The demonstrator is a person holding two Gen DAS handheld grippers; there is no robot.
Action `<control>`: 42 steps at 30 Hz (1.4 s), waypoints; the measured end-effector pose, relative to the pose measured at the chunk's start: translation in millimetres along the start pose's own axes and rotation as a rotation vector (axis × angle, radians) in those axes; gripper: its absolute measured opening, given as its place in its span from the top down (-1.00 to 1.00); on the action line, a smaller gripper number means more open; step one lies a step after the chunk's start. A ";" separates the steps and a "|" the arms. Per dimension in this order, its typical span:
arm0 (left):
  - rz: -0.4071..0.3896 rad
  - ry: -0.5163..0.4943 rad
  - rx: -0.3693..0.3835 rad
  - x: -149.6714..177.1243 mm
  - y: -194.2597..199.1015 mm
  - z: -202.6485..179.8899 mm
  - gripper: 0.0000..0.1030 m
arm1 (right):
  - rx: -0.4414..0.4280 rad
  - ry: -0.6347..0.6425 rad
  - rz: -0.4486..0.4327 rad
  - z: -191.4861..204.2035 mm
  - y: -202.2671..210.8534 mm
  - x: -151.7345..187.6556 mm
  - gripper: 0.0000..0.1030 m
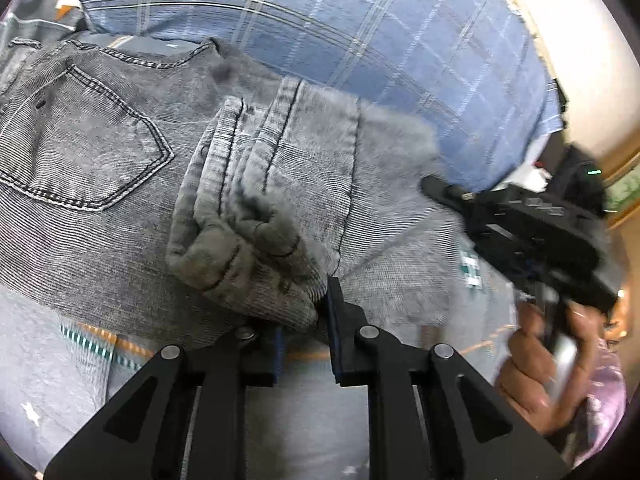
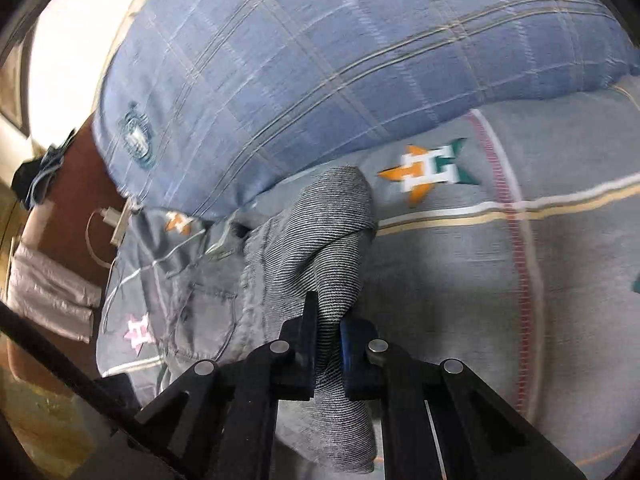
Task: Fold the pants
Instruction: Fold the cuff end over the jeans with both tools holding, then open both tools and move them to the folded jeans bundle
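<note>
The grey bedsheet (image 2: 560, 240) bears a star emblem (image 2: 430, 172) with a white letter H, orange and green, just beside the blue checked pillow (image 2: 280, 80); no other text is legible.

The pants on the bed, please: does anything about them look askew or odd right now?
Yes. The grey pants are not flat: the hem end is bunched and crumpled where the left gripper pinches it, and the right gripper pulls another part into a twisted ridge. No damage shows.

A home bedroom — blue plaid pillow (image 2: 280, 80), grey patterned bedsheet (image 2: 520, 264); charger cable (image 2: 105, 224) on wooden bedside surface (image 2: 86, 184)
</note>
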State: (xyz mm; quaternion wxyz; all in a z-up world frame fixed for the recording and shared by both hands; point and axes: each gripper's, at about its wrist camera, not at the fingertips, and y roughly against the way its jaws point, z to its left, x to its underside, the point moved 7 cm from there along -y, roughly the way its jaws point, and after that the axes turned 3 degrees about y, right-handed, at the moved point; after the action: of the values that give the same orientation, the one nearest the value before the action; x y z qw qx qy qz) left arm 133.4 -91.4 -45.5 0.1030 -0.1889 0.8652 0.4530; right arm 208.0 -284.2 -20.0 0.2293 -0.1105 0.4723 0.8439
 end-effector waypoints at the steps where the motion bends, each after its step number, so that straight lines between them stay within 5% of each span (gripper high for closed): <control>1: -0.001 -0.016 0.003 0.4 3.3 -2.4 0.67 | 0.014 -0.017 0.001 -6.9 0.9 -1.8 0.86; 8: -0.048 -0.051 -0.019 -10.2 26.2 -3.8 0.63 | 0.220 0.013 -0.072 -37.8 35.1 -21.2 0.86; 13: -0.072 0.004 -0.014 -28.0 38.5 11.3 0.56 | 0.461 -0.020 -0.124 -79.2 57.1 -30.5 0.85; 17: -0.050 0.069 -0.060 -36.3 33.1 34.0 0.24 | 0.509 -0.106 -0.021 -100.5 32.2 -18.9 0.65; 19: -0.053 0.114 -0.080 -40.5 35.8 48.0 0.24 | 0.520 -0.095 -0.100 -88.3 49.7 -23.5 0.57; 20: -0.062 0.131 -0.085 -42.1 39.7 52.4 0.23 | 0.530 -0.079 -0.170 -76.0 65.0 -26.8 0.37; 21: -0.071 0.142 -0.085 -45.6 44.8 55.8 0.19 | 0.517 -0.055 -0.239 -59.3 77.3 -28.8 -0.02; 23: -0.091 0.154 -0.098 -51.7 53.5 61.4 -0.07 | 0.416 -0.004 -0.311 -27.6 88.6 -26.3 -0.36; 29: -0.145 0.219 -0.210 -67.5 70.3 96.3 -0.11 | -0.060 0.037 -0.159 47.7 21.1 5.3 -0.35; 32: -0.131 0.361 -0.284 -61.0 72.6 133.0 -0.12 | -0.065 0.076 -0.082 63.0 -13.9 21.9 -0.35; 35: -0.103 0.428 -0.262 -54.6 71.7 149.8 -0.12 | -0.096 0.123 -0.042 81.0 -31.9 39.4 -0.35; 37: -0.094 0.436 -0.267 -51.6 73.1 156.0 -0.12 | -0.147 0.154 -0.011 96.8 -43.1 51.1 -0.30; 39: -0.105 0.454 -0.286 -49.1 77.8 163.1 -0.12 | -0.179 0.198 0.030 108.6 -54.0 64.8 0.16; 42: -0.085 0.457 -0.284 -45.7 79.1 168.1 -0.12 | -0.165 0.276 0.067 125.2 -74.2 80.1 0.51</control>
State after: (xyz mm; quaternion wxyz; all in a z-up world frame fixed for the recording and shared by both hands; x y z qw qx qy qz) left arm 142.9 98.5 -66.2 -0.1035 -0.3350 0.7852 0.5105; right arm 178.5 -122.1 -41.3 0.1243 -0.2281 0.4318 0.8638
